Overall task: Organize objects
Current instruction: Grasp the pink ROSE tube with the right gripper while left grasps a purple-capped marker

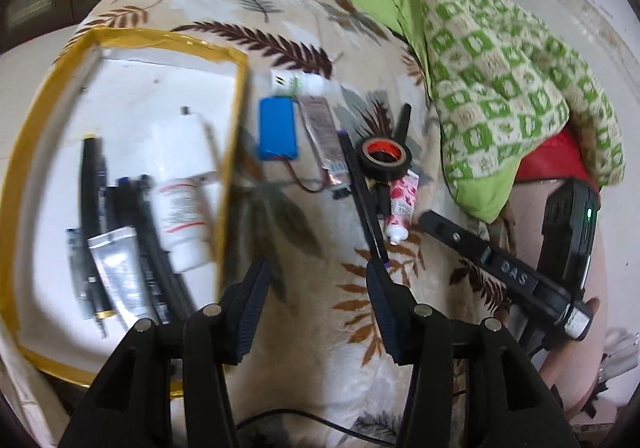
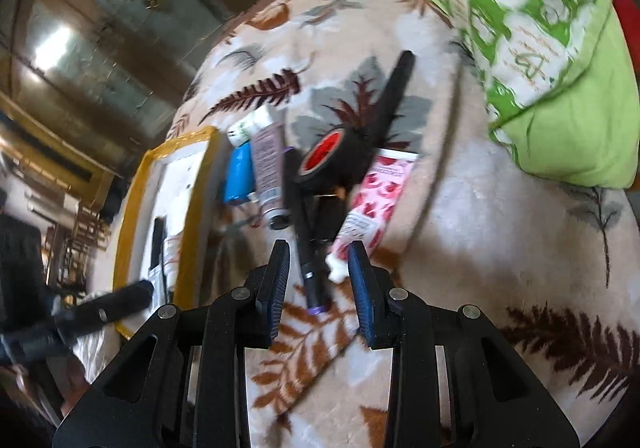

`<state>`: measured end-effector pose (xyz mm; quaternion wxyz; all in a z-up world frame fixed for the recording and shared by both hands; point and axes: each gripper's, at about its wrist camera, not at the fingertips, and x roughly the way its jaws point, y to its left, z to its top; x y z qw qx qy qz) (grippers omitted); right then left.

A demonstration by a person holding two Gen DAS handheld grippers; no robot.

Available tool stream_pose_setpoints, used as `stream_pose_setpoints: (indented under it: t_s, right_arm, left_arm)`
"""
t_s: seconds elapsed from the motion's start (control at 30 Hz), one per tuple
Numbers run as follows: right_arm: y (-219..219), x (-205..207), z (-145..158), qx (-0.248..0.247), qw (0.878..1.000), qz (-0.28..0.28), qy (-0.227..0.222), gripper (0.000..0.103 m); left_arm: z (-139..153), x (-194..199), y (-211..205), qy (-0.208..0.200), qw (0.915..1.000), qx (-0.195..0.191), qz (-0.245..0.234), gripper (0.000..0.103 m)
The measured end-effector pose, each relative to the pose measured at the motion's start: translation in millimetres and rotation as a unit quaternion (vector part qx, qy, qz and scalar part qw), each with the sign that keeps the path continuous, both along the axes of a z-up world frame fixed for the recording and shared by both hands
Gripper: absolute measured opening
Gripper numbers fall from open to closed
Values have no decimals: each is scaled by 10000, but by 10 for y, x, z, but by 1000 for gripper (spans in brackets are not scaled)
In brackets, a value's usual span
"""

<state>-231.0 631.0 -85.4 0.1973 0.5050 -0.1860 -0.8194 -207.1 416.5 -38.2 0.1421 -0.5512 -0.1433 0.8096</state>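
Observation:
A white tray with a yellow taped rim (image 1: 120, 36) holds several pens (image 1: 90, 208), a silver tube (image 1: 120, 276) and two white bottles (image 1: 184, 216). My left gripper (image 1: 316, 280) is open over the leaf-print blanket just right of the tray, with nothing between its fingers. Right of the tray lie a blue battery pack (image 1: 278, 132), a grey-purple tube (image 1: 324, 136), a black tape roll with a red core (image 2: 332, 160), a black pen (image 2: 306, 248) and a pink floral tube (image 2: 376, 196). My right gripper (image 2: 319, 252) is open above the pen and the tube's white cap, apart from both.
A white charger (image 1: 280, 82) lies behind the battery pack, and a long black marker (image 2: 394, 96) behind the tape. A green patterned pillow (image 1: 500, 88) is heaped at the right on a red cloth (image 1: 560, 156). One finger of the right gripper (image 1: 460, 240) shows beside the pink tube.

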Motion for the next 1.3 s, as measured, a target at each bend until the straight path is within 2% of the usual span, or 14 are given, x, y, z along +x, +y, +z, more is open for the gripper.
stream_pose_setpoints:
  t_s: [0.13, 0.27, 0.43, 0.57, 0.67, 0.73, 0.83, 0.97, 1.1, 1.23, 1.3]
  right_arm:
    - [-68, -121, -116, 285, 9993, -128, -206, 30]
    - [-148, -249, -282, 648, 9952, -458, -565, 31]
    - [-270, -367, -321, 949, 9928, -415, -605, 36]
    - [-235, -401, -315, 889, 9918, -510, -762, 35]
    - [-155, -459, -348, 633, 9903, -774, -961, 35]
    - [-193, -465, -357, 813, 9879, -826, -1027, 34]
    - [-283, -457, -331, 1175, 9870, -570, -936, 31]
    - [-160, -328, -298, 1067, 9891, -374, -941, 28]
    - [-43, -84, -242, 1230, 9875, -284, -947, 28]
    - [133, 13, -295, 997, 9895, -314, -1002, 28]
    - [147, 6, -308, 895, 9904, -300, -1015, 28]
  left_arm:
    - [-129, 109, 58, 21, 9999, -5, 148, 50]
    - [-164, 169, 109, 33, 9996, -243, 100, 50]
    - [-123, 162, 294, 75, 9986, -523, -80, 50]
    - [-136, 67, 456, -25, 9972, -709, -219, 50]
    - [-177, -20, 520, -116, 9966, -782, -226, 51]
    - [-207, -75, 552, -160, 9960, -847, -221, 51]
    - [-229, -92, 579, -175, 9958, -840, -313, 51]
    - [-296, -82, 614, -216, 9946, -911, -442, 51]
    - [-365, -179, 735, -308, 9929, -989, -586, 51]
    - [-431, -432, 885, -457, 9923, -994, -571, 51]
    - [-503, -535, 988, -428, 9894, -1235, -629, 50]
